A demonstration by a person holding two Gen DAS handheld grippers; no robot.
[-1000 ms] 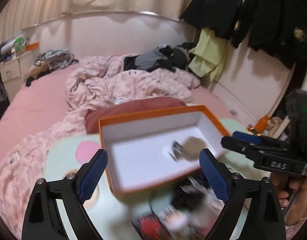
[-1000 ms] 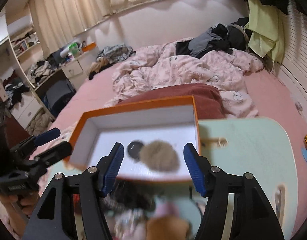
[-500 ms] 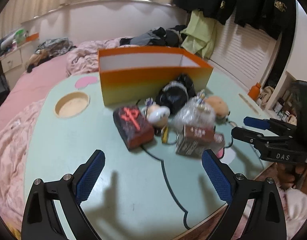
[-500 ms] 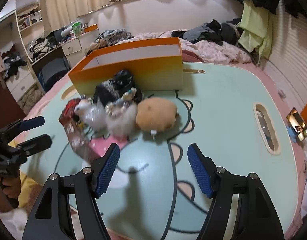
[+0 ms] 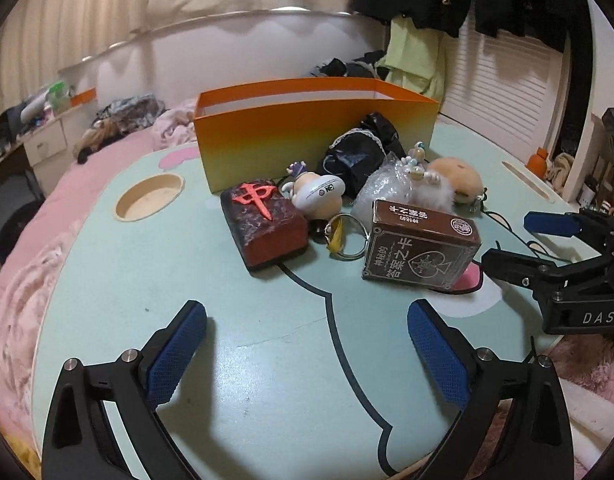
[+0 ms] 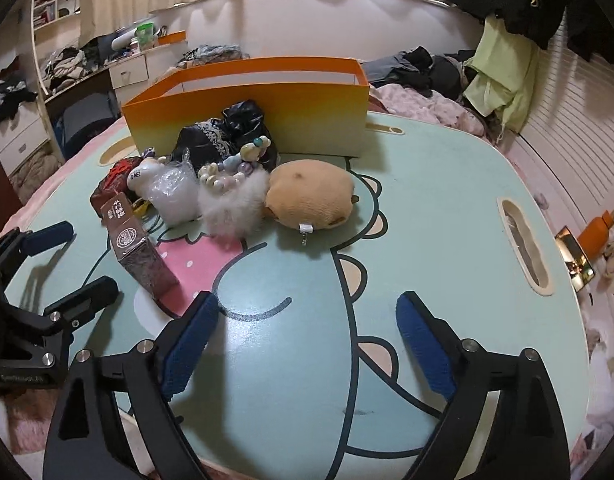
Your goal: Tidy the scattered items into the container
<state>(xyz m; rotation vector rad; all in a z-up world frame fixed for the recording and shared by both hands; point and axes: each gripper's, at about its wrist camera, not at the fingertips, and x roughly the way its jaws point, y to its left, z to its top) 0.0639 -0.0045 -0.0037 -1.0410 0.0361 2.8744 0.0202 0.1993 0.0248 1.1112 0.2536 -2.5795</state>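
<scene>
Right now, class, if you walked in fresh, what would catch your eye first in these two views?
The tall orange box stands at the far side of the pale green table. Crowded against its near wall is a heap of small things: a red mahjong-tile block at the left, a brown card box nearest the cameras, and a tan plush at the right.

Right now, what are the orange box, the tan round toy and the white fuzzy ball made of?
The orange box looks like thin cardboard: flat, matte, sharply folded walls. The tan round toy seems soft plush fabric, short pile with a sewn tag. The white fuzzy ball looks like long, wispy faux fur.
</scene>
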